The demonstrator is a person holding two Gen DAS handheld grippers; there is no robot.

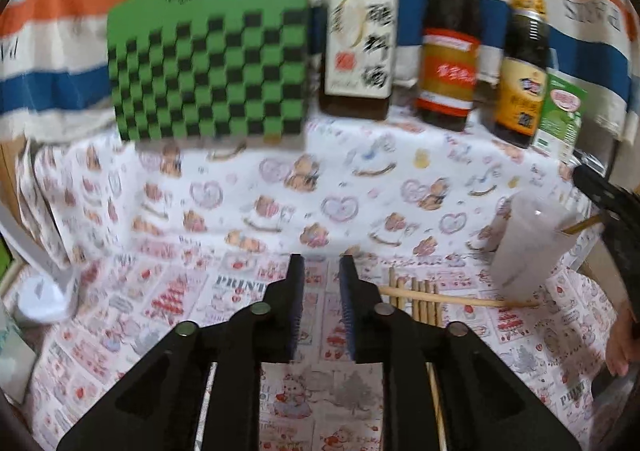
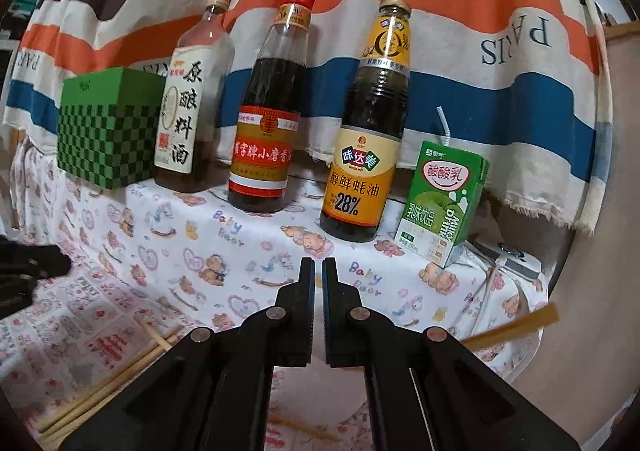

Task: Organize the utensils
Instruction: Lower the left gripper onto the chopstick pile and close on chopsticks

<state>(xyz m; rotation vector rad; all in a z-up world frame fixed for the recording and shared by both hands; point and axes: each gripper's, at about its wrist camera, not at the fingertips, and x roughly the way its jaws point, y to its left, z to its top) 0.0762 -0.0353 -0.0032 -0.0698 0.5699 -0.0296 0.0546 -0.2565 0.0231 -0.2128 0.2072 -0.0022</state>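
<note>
Several wooden chopsticks (image 1: 424,301) lie on the printed tablecloth just right of my left gripper (image 1: 322,271), which is open and empty above the cloth. A frosted plastic cup (image 1: 524,247) stands at the right with one chopstick (image 1: 582,226) sticking out of it, under the dark right gripper. In the right wrist view my right gripper (image 2: 318,271) has its jaws nearly closed with a thin gap and nothing visible between the tips. A chopstick (image 2: 516,329) pokes out from behind its right finger. More chopsticks (image 2: 132,363) lie at lower left.
At the back stand a green checkered box (image 2: 108,131), a cooking wine bottle (image 2: 188,107), a sesame oil bottle (image 2: 272,119), an oyster sauce bottle (image 2: 368,131) and a green milk drink carton (image 2: 444,203). A striped cloth hangs behind. A white power strip (image 2: 508,259) lies at right.
</note>
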